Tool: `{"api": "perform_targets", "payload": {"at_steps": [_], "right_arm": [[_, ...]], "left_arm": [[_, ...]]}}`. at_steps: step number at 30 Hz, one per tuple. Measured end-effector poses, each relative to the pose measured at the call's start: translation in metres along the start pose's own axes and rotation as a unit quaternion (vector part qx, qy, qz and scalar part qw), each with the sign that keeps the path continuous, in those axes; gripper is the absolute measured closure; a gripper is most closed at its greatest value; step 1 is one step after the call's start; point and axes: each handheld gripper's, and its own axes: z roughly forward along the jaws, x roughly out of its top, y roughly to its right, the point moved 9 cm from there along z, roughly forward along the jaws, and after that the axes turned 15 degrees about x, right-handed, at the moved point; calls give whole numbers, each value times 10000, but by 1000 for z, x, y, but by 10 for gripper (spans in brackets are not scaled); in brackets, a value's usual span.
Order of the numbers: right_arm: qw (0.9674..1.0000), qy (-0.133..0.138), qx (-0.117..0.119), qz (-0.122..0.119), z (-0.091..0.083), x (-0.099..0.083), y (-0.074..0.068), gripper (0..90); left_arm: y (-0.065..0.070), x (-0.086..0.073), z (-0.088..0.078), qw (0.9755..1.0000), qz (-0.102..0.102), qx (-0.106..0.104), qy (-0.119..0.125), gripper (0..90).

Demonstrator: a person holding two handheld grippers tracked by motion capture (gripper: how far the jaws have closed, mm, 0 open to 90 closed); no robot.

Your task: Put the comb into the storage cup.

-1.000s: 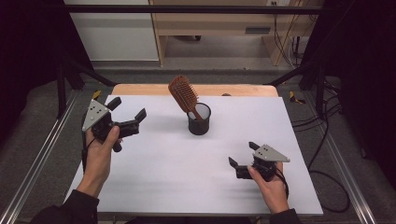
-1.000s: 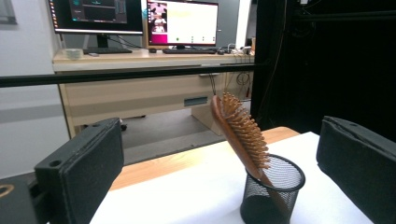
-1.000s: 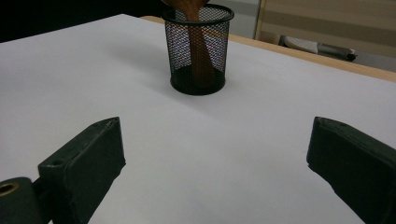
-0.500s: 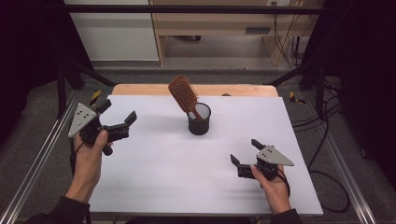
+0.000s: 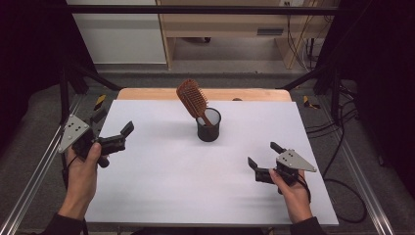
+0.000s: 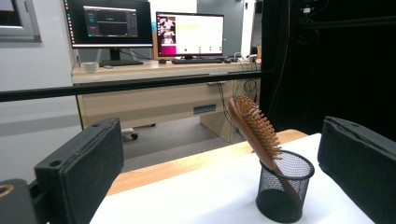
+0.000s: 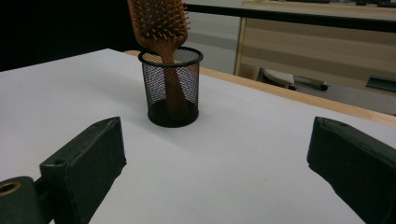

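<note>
**Left gripper pulls back from the cup**

The left gripper (image 5: 111, 138) has drawn away toward the bench's left edge since a second ago, leaving the brush (image 5: 191, 98) behind in the cup (image 5: 209, 125). The right gripper (image 5: 263, 159) has barely shifted, low at the near right of the bench (image 5: 161, 191).

Both sets of jaws stand spread wide and empty. From the left gripper view, the brush (image 6: 254, 126) leans in the mesh cup (image 6: 283, 186) between the two pads, well off. From the right gripper view, the cup (image 7: 172, 86) sits ahead, the brush (image 7: 159, 23) handle down inside it, its head tilted above the rim.

The cup stands upright on the white bench, toward the far middle, well apart from both grippers. Each hand grips its tool, and neither gripper touches cup or brush.
</note>
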Motion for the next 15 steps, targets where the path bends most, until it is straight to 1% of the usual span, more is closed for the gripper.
{"api": "perform_targets", "payload": {"at_steps": [5,8,11,12,13,15], "right_arm": [[10000,56,-43,-6,-7,1,3,46],[9999,86,-63,2,-11,1,4,46],[9999,133,-65,29,-14,1,5,46],[9999,135,-72,35,-14,1,6,46],[9999,128,-74,32,-15,1,6,46],[9999,138,-77,28,-17,0,6,46]], "left_arm": [[-7,1,-5,10000,-36,27,43,9],[-13,1,-8,9999,-43,96,63,9],[-18,0,-11,9999,-33,127,61,9],[-18,-1,-12,9999,-62,107,47,9],[-20,-2,-13,9999,-50,139,52,9],[-22,-4,-14,9999,-49,122,49,9]]}}
